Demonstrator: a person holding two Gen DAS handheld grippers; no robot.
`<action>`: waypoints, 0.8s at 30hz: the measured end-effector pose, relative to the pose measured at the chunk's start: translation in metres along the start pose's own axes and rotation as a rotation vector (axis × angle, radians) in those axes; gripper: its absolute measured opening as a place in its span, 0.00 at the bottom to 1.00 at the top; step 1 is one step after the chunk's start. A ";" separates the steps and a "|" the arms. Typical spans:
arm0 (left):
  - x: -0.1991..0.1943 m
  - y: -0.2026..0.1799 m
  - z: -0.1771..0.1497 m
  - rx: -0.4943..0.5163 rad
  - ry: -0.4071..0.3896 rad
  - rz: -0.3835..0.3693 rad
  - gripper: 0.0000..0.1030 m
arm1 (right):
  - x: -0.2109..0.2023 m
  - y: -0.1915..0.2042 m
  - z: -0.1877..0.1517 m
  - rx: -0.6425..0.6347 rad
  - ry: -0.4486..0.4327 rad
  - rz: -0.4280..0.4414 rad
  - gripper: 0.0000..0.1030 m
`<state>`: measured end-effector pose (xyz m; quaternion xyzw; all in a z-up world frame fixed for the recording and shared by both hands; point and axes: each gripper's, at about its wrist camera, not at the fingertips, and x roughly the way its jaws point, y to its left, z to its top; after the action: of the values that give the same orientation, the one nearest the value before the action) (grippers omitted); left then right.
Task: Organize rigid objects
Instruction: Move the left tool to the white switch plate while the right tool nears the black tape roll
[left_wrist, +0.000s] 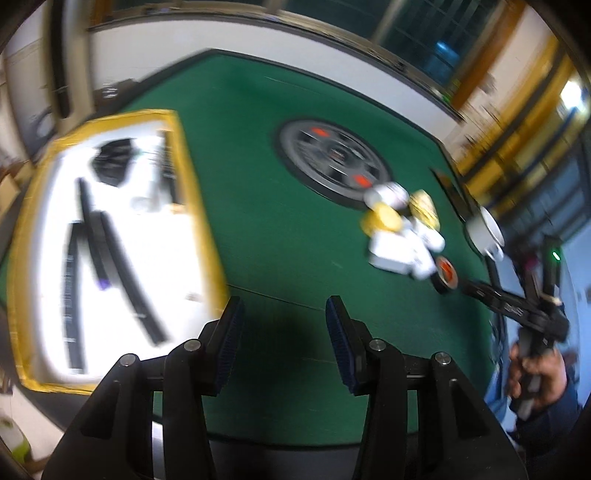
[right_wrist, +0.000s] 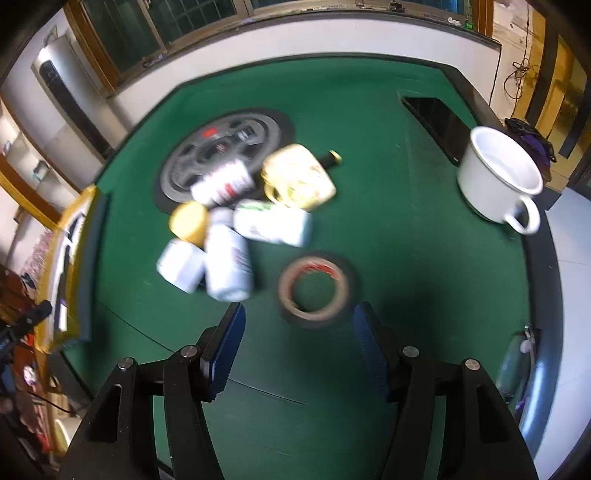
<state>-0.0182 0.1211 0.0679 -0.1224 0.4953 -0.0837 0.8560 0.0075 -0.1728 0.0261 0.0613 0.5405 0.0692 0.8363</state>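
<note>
A heap of rigid items lies on the green table (right_wrist: 388, 184): white bottles (right_wrist: 227, 262), a yellow-capped jar (right_wrist: 188, 219) and a cream-yellow cup (right_wrist: 299, 177). Just right of the heap a roll of tape (right_wrist: 314, 291) lies flat. My right gripper (right_wrist: 299, 317) stands open over the near side of the roll, pads apart from it. My left gripper (left_wrist: 284, 310) is open over bare green felt with nothing between its fingers. To its left sits a white tray with a yellow rim (left_wrist: 195, 195) that holds black strips. The heap (left_wrist: 402, 229) shows blurred at the right.
A white enamel mug (right_wrist: 498, 177) stands near the right table edge, with a flat black slab (right_wrist: 436, 118) behind it. A grey round disc (right_wrist: 221, 147) is set in the table's middle. A person's hand (left_wrist: 535, 376) holds the right gripper's handle.
</note>
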 end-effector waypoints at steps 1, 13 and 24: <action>0.003 -0.009 -0.002 0.021 0.014 -0.018 0.43 | 0.003 -0.003 -0.001 -0.012 0.007 0.001 0.55; 0.029 -0.061 -0.004 0.015 0.148 -0.193 0.56 | 0.041 0.006 0.008 -0.182 0.036 -0.041 0.61; 0.082 -0.084 0.047 -0.033 0.196 -0.123 0.57 | 0.031 0.002 -0.016 -0.117 0.022 0.033 0.55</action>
<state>0.0612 0.0256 0.0473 -0.1579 0.5697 -0.1392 0.7944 0.0054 -0.1652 -0.0075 0.0203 0.5436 0.1152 0.8311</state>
